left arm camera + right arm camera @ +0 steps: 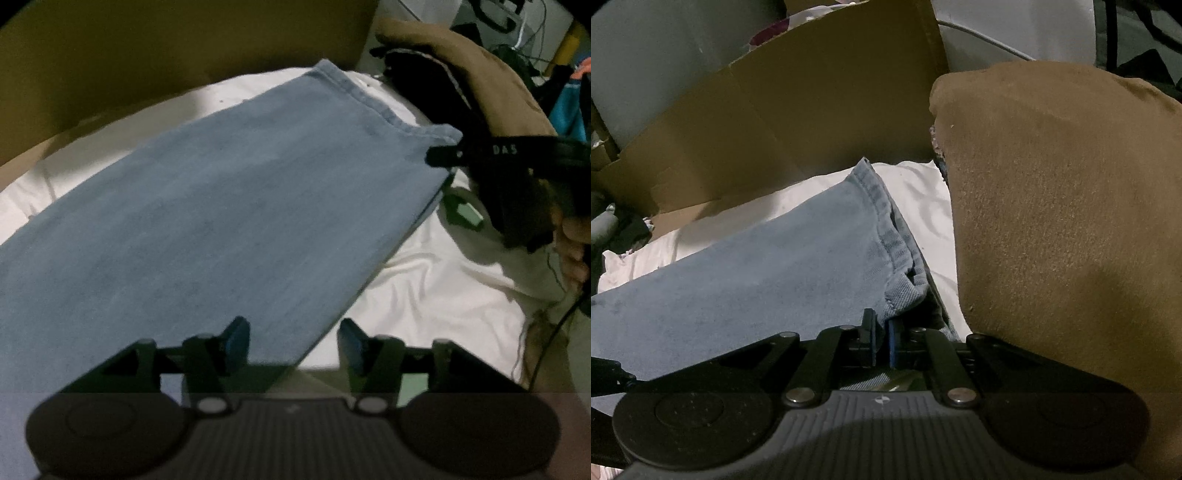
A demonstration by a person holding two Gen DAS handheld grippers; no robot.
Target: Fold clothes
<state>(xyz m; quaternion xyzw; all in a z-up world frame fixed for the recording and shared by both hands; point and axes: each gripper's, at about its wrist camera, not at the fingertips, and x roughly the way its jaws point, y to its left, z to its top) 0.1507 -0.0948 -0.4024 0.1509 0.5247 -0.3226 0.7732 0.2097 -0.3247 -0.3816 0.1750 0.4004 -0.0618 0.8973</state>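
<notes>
Jeans (207, 221) are lying across the white bed sheet (424, 295), filling frame centre. Left claw (293, 341) is hovering wide apart, gripping nothing. Right claw (882, 341) is pinching the hem corner; only the left view is showing this from outside, at right.

A white sheet (424, 295) is spread over the surface, wrinkled at the near right. Brown cardboard (798, 122) is stood up along the far edge, with a flap laid flat at its foot. A brown cushion (1067, 221) is seen at the right, resting on the sheet. A small green object (467, 214) is seen on the sheet. Cables (532, 48) and teal fabric (567, 110) are seen at far right, blurred.
</notes>
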